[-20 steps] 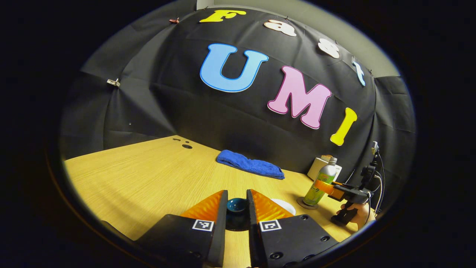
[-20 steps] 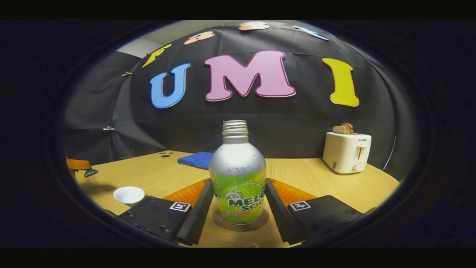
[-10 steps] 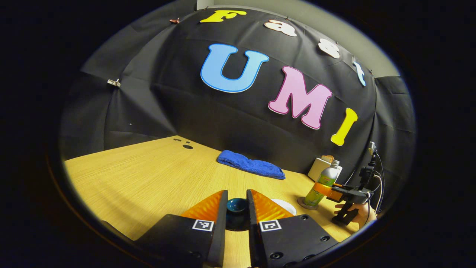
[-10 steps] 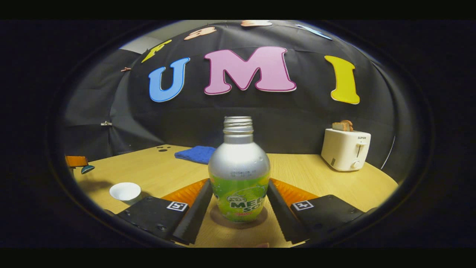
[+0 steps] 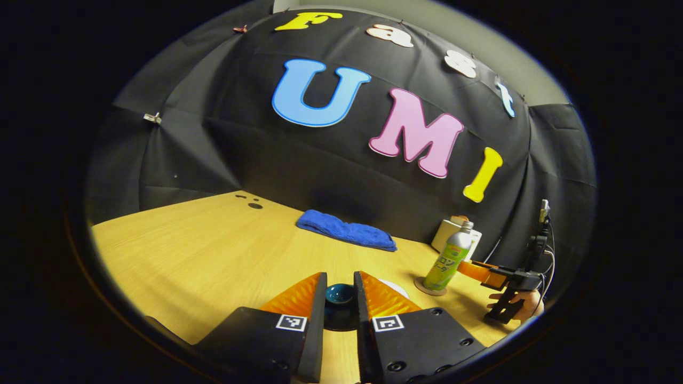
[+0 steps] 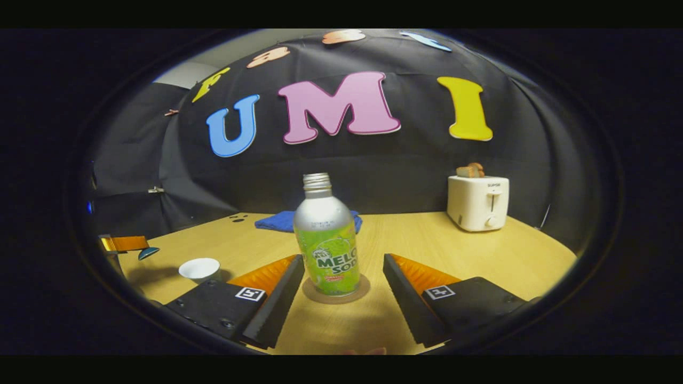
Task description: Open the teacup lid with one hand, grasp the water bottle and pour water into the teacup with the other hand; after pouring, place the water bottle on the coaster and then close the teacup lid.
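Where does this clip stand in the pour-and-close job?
Bottle step looks done: the water bottle stands upright on the coaster, with the right gripper open and clear of it. In hand: the left gripper grips the teacup lid. Left: setting the lid on the open teacup.

This is a staged recording booth got up as a small kitchen corner, not a lived-in home: black cloth [image 6: 373, 176] hangs as the far wall, pinned with clips [image 5: 152, 118] at its creases, with a strip of plain pale wall [image 5: 480, 37] above it. A light wooden table [image 6: 427, 240] carries household props: a white toaster [image 6: 478, 202] with bread in its slots at the far right, a folded blue towel [image 5: 346, 234] along the far edge, and a cable [image 5: 549, 256] trailing at the right.
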Motion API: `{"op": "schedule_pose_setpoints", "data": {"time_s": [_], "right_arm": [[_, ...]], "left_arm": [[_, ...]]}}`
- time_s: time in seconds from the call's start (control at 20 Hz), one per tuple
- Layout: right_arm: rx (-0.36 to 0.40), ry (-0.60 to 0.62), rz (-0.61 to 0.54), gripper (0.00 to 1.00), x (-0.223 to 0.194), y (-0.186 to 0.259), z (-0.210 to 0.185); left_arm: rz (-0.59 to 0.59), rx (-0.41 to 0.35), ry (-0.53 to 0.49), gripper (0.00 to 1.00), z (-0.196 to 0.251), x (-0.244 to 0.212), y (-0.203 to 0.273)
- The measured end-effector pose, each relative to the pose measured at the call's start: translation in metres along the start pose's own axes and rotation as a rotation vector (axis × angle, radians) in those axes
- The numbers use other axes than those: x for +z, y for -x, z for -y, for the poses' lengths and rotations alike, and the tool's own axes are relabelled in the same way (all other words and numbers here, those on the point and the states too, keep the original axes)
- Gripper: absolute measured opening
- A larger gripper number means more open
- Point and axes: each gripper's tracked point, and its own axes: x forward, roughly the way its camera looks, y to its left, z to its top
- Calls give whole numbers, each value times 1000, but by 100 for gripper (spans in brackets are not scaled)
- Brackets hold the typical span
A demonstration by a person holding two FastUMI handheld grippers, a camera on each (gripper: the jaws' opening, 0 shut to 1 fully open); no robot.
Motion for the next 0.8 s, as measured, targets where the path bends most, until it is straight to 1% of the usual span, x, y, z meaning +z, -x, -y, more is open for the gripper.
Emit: {"op": "schedule_pose_setpoints", "data": {"time_s": [0.15,0.2,0.3,0.4,0.45,0.5,0.55,0.7,0.75,0.8], "right_arm": [[6,-3,114,95,19,28,6],[9,9,136,95,21,37,8],[12,55,162,95,23,49,8],[17,97,171,95,21,55,7],[22,96,172,96,20,57,6],[34,87,169,95,18,59,6],[51,50,162,94,16,61,7],[54,-12,144,94,14,60,12],[59,-9,122,100,8,60,11],[58,11,96,95,1,58,9]], "left_arm": [[0,-54,-35,30,31,-1,0],[6,-54,-61,30,39,1,-4],[-3,-52,-62,30,47,0,-18],[-16,-46,-77,30,54,1,-31],[-18,-40,-92,30,54,1,-35],[-19,-35,-104,30,55,2,-40],[-27,-34,-116,30,61,0,-53],[-52,-18,-133,30,63,-9,-67],[-64,-8,-147,30,62,-13,-71],[-84,7,-170,34,61,-20,-76]]}}
